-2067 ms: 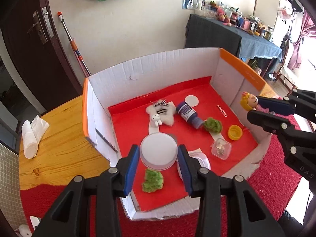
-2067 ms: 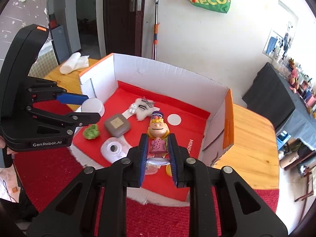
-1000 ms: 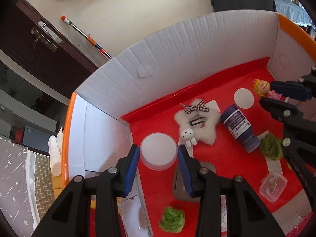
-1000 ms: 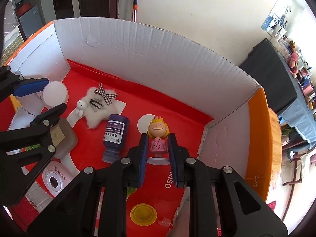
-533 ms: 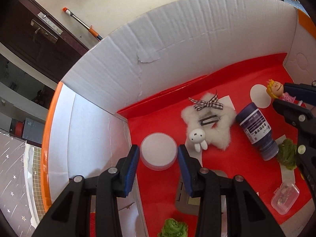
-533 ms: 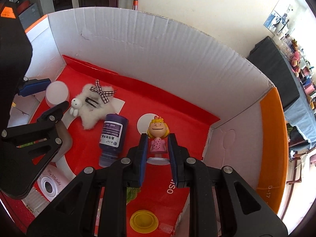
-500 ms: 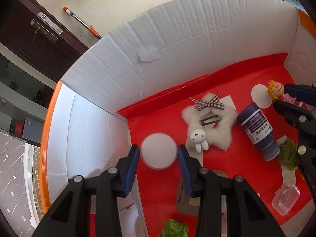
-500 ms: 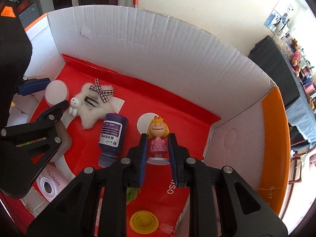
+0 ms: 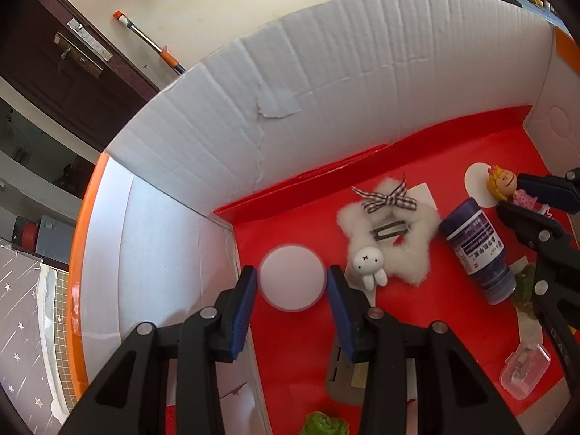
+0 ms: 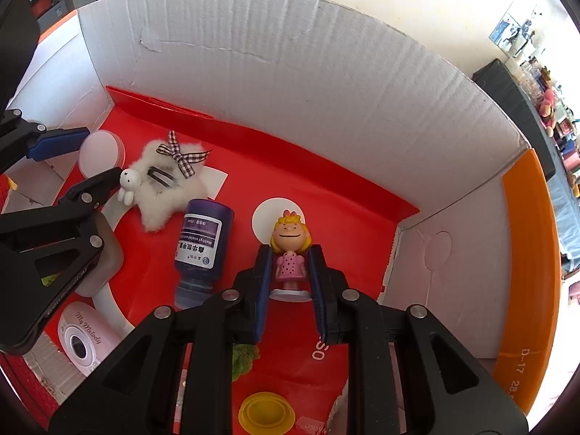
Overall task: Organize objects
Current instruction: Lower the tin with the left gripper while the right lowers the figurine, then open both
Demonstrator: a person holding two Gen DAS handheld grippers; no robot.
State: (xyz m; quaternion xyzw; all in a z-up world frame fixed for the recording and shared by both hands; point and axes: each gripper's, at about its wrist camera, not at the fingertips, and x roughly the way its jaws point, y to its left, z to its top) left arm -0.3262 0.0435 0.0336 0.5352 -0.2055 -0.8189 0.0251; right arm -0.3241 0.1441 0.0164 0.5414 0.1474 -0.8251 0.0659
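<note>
My left gripper (image 9: 291,284) is shut on a round white-lidded jar (image 9: 291,277), held low over the red floor near the left wall of the cardboard box (image 9: 326,72). In the right wrist view that left gripper (image 10: 90,159) and the jar (image 10: 99,150) show at the left. My right gripper (image 10: 289,264) is shut on a blonde figurine in a pink dress (image 10: 290,250), upright, just in front of a white paper disc (image 10: 264,214). The left wrist view has the figurine (image 9: 502,183) at the right edge, in the right gripper (image 9: 514,201).
On the box floor lie a fluffy white star with bow and bunny (image 9: 389,232), a purple bottle on its side (image 10: 201,246), a yellow cap (image 10: 266,413), a clear small case (image 9: 523,369), green tufts (image 9: 523,286), a grey-brown container (image 10: 108,250) and a white round device (image 10: 81,337). White walls (image 10: 290,72) enclose three sides.
Since two seconds ago both grippers have gone forward and down into the box with their things still held. Over the last half second hardly anything has shifted.
</note>
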